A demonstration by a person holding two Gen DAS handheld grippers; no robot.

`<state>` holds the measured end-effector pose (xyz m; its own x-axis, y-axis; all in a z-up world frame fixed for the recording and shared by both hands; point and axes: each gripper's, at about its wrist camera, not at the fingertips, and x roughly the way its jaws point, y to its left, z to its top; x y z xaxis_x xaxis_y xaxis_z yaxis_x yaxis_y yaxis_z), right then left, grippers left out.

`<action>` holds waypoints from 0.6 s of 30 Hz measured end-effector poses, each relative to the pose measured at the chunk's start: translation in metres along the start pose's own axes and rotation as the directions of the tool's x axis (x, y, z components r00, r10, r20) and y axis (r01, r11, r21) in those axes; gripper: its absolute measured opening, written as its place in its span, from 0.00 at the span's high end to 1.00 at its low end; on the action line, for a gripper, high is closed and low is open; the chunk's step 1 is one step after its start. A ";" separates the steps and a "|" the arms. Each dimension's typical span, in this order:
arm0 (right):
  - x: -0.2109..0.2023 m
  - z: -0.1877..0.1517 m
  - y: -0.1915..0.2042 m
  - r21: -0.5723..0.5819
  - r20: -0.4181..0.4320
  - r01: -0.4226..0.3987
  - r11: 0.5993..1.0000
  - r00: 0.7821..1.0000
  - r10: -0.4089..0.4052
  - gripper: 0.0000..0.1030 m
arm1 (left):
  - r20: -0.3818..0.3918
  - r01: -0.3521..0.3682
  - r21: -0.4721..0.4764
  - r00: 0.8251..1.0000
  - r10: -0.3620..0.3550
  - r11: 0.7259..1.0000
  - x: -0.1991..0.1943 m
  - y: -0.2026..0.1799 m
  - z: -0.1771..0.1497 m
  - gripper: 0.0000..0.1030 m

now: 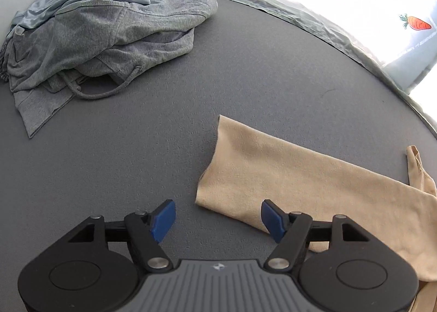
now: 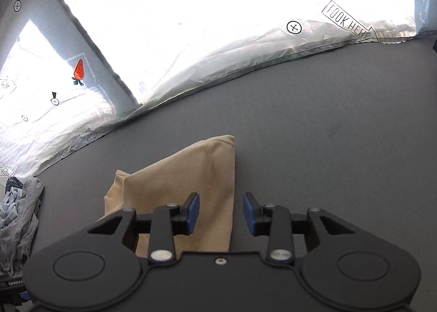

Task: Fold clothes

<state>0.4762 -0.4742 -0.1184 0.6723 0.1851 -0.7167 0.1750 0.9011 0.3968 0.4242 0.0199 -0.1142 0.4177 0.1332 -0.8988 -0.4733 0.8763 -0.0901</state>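
Observation:
A beige garment (image 1: pixel 300 175) lies folded flat on the grey table (image 1: pixel 177 109), at the lower right of the left wrist view. My left gripper (image 1: pixel 218 216) hovers over its near left corner, jaws wide and open, nothing pressed between the blue pads (image 1: pixel 164 219). In the right wrist view the same beige garment (image 2: pixel 196 175) shows a stitched end. My right gripper (image 2: pixel 221 212) stands open above its right edge, with the left pad (image 2: pixel 193 212) over the cloth and the right pad over bare table (image 2: pixel 327 134).
A heap of grey and light blue clothes (image 1: pixel 109 33) sits at the far left of the table, also seen as the clothes heap (image 2: pixel 19 216). A crinkled translucent plastic sheet (image 2: pixel 245 47) with a carrot sticker (image 2: pixel 79 70) borders the table's back edge.

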 end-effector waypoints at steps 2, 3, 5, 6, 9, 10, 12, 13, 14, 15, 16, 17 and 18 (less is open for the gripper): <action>0.019 0.014 -0.002 -0.002 -0.024 -0.016 1.000 1.000 0.016 0.60 | -0.010 0.007 0.005 1.000 -0.007 1.000 0.006 -0.002 0.009 0.27; 0.028 0.019 -0.001 -0.013 -0.039 -0.012 1.000 0.999 0.012 0.59 | -0.007 0.017 0.015 1.000 -0.017 1.000 0.008 -0.004 0.013 0.26; 0.044 0.024 0.000 -0.033 -0.072 -0.005 0.999 0.997 0.003 0.59 | -0.005 0.013 0.038 1.000 -0.013 0.999 0.012 -0.010 0.017 0.26; 0.051 0.024 0.001 -0.041 -0.093 0.000 0.999 0.996 -0.004 0.59 | -0.005 0.003 0.052 1.000 -0.003 0.999 0.014 -0.014 0.019 0.27; 0.065 0.023 0.005 -0.066 -0.128 0.016 0.998 0.991 -0.024 0.68 | 0.018 -0.019 0.134 1.000 0.017 0.991 0.016 -0.027 0.014 0.36; 0.066 0.022 0.008 -0.085 -0.131 0.017 0.996 0.991 -0.028 0.76 | 0.037 -0.010 0.156 0.999 0.004 0.988 0.014 -0.030 0.011 0.43; 0.067 0.021 0.016 -0.129 -0.120 0.014 0.992 0.992 -0.029 0.94 | 0.067 -0.038 0.182 0.997 0.026 0.983 0.010 -0.037 0.007 0.66; 0.066 0.021 0.020 -0.152 -0.106 0.012 0.988 0.994 -0.029 0.94 | 0.081 -0.055 0.193 0.996 0.040 0.980 0.009 -0.040 0.006 0.78; 0.063 0.023 0.025 -0.174 -0.083 0.014 0.985 0.996 -0.029 0.94 | 0.088 -0.067 0.196 0.995 0.050 0.978 0.008 -0.041 0.007 0.96; 0.061 0.025 0.030 -0.192 -0.060 0.017 0.981 0.998 -0.029 0.95 | 0.097 -0.072 0.190 0.994 0.055 0.979 0.006 -0.041 0.008 0.97; 0.058 0.028 0.035 -0.207 -0.038 0.017 0.978 0.999 -0.026 0.95 | 0.111 -0.063 0.161 0.993 0.045 0.985 0.001 -0.038 0.010 0.97; 0.055 0.031 0.038 -0.213 -0.021 0.014 0.977 1.000 -0.019 0.95 | 0.133 -0.057 0.132 0.990 0.039 0.990 -0.006 -0.035 0.012 0.97; 0.053 0.033 0.041 -0.215 -0.008 0.010 0.977 1.000 -0.012 0.95 | 0.161 -0.054 0.108 0.986 0.036 0.993 -0.017 -0.032 0.016 0.97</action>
<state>0.5426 -0.4407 -0.1212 0.6642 0.1770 -0.7263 0.0234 0.9661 0.2569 0.4447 -0.0030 -0.0894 0.5198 0.2377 -0.8206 -0.4090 0.9125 0.0052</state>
